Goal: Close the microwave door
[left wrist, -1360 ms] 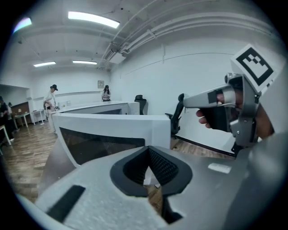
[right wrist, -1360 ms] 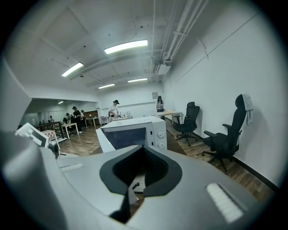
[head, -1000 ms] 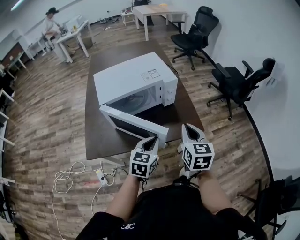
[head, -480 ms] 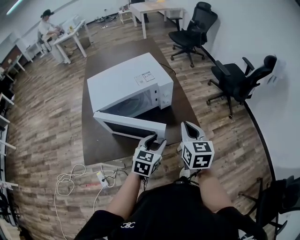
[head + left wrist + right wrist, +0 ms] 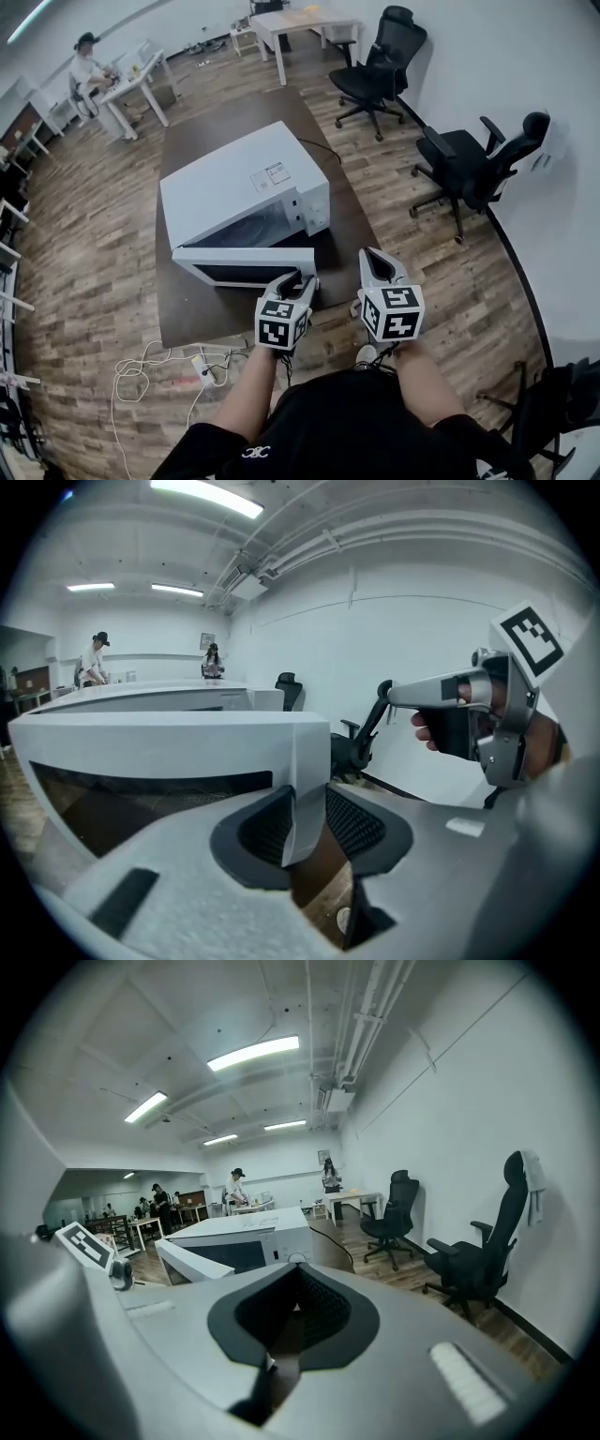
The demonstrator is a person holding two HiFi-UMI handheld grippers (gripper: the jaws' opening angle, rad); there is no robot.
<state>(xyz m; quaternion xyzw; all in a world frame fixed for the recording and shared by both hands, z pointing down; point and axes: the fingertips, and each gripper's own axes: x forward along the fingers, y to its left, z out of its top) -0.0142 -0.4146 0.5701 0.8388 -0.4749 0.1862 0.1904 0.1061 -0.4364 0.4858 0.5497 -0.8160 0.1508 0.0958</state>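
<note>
A white microwave point(image 5: 234, 178) stands on a dark brown table point(image 5: 187, 314). Its door point(image 5: 239, 263) hangs partly open, swung out toward me. My left gripper point(image 5: 302, 281) is at the door's free end. In the left gripper view that end point(image 5: 305, 761) stands between the jaws, which are closing. Brown table shows in a gap beside the right pad point(image 5: 352, 822). My right gripper point(image 5: 373, 258) hovers off the table's near right corner, apart from the microwave point(image 5: 248, 1234). Its jaws are together with nothing in them.
Two black office chairs point(image 5: 380, 70) point(image 5: 469, 169) stand right of the table, near a white wall. A power strip and cables point(image 5: 202, 366) lie on the wood floor at my left. White desks and a seated person point(image 5: 84, 56) are far back.
The door has swung partway toward the microwave's front. Both grippers have moved forward toward the table. The left jaws, shut before, now stand round the door's free end.
</note>
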